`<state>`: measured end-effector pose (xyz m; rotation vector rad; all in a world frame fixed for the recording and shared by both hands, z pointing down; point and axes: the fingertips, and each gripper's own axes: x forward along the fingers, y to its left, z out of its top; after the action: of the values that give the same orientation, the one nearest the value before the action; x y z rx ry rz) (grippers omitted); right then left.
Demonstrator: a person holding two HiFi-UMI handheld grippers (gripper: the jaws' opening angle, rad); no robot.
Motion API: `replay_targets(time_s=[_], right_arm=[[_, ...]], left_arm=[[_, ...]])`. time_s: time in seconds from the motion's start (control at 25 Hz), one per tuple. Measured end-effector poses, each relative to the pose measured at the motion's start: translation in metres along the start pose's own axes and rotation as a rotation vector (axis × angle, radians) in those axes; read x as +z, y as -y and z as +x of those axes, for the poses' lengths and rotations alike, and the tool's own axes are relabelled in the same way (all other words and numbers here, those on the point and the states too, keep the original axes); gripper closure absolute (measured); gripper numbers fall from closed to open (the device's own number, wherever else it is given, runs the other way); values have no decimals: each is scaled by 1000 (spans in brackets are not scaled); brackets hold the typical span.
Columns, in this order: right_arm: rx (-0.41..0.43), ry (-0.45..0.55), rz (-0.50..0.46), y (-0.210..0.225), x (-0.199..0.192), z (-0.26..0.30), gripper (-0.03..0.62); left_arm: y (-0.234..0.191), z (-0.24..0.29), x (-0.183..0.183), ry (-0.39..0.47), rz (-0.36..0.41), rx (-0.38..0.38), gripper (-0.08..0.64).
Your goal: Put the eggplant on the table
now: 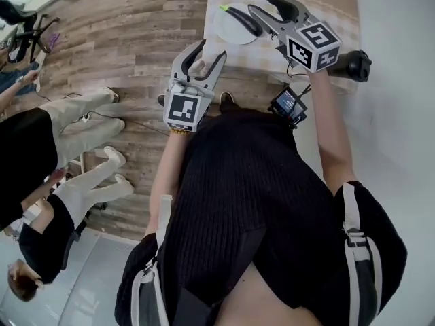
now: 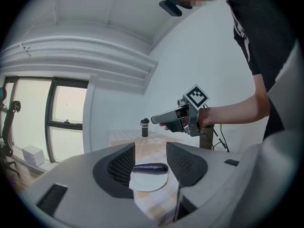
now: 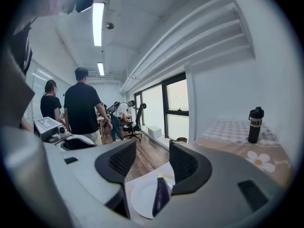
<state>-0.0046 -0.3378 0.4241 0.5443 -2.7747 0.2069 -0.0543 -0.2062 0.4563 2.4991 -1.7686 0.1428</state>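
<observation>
Eggplant (image 1: 246, 22) lies lengthwise on the white plate (image 1: 228, 31), green stem end toward the plate's outer rim; the plate sits at the near edge of the worktop (image 1: 333, 9), so the thing is not yet on the bare surface. The step in hand looks like the approach, before any grasp; the left tongs (image 1: 212, 51) hover on the near side of the plate, off the worktop's edge and over the wooden floor, jaws wide with nothing between them but the far-off view of the plate; the right tongs (image 1: 259, 2) hang over the far side of the plate, jaws likewise wide and empty, the eggplant showing below their gap.

My judgement: the next move calls for one pair of tongs to come down across the eggplant's narrow girth, close firmly on its smooth skin, lift it clear of the plate and set it on the worktop just beside the plate.

Hard to make out: from the head, the right tongs cross part of the eggplant; in the right gripper view its near end is cut off behind the tongs' own body; how high either pair stands above the plate cannot be told; the worktop beyond the plate runs out of the head view, though a dark bottle (image 3: 255, 125) stands well past the plate.
</observation>
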Motion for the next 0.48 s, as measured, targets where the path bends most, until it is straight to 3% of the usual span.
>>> replay_targets(time_s=[0.48], right_arm=[[-38,251,-20,-20,39,-58,394]], left_arm=[[8,11,25,45,12,6,350]])
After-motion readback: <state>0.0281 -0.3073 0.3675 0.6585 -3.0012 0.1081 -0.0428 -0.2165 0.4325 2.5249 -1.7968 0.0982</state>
